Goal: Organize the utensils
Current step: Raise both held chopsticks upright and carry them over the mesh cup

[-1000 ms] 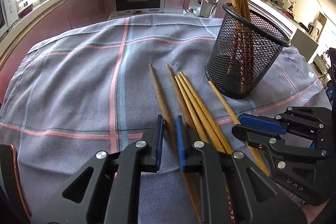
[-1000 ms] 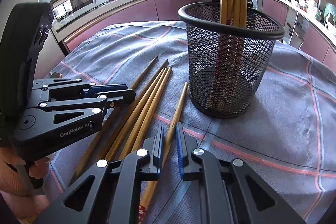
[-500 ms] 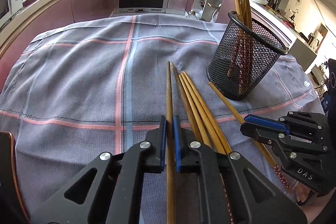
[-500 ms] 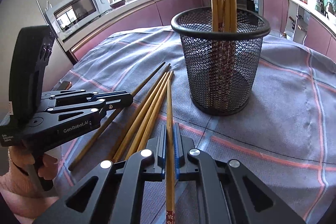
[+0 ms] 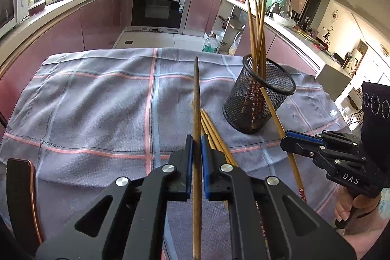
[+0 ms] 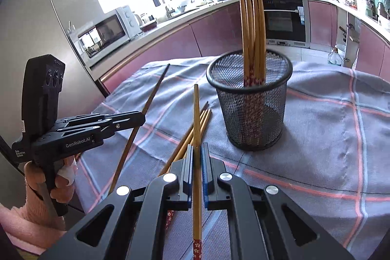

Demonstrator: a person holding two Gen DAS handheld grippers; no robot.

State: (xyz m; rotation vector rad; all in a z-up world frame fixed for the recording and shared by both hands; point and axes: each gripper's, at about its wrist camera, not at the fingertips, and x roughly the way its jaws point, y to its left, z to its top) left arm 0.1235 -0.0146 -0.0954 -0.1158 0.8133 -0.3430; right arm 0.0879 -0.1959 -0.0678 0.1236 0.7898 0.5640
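While both tools hang above the checked cloth (image 5: 97, 99), each one grips a single chopstick. The left gripper (image 5: 197, 152) is clamped on a dark chopstick (image 5: 197, 99) that runs straight out ahead between its blue pads, its tip raised over the cloth. The right gripper (image 6: 197, 162) is clamped on a pale chopstick (image 6: 196, 118) whose red patterned end sits behind the pads, near the camera, and whose tip points up and forward, just left of the mesh holder (image 6: 253, 118).

That holder stands upright on the cloth, ahead and slightly right of the right gripper, with a bundle of chopsticks (image 6: 252, 23) standing in it. From the left gripper, the holder lies ahead and to the right.

The loose chopsticks (image 5: 214, 130) lie flat on the cloth just right of the left gripper's pads, partly under it; from the right gripper they lie just left of its held stick.
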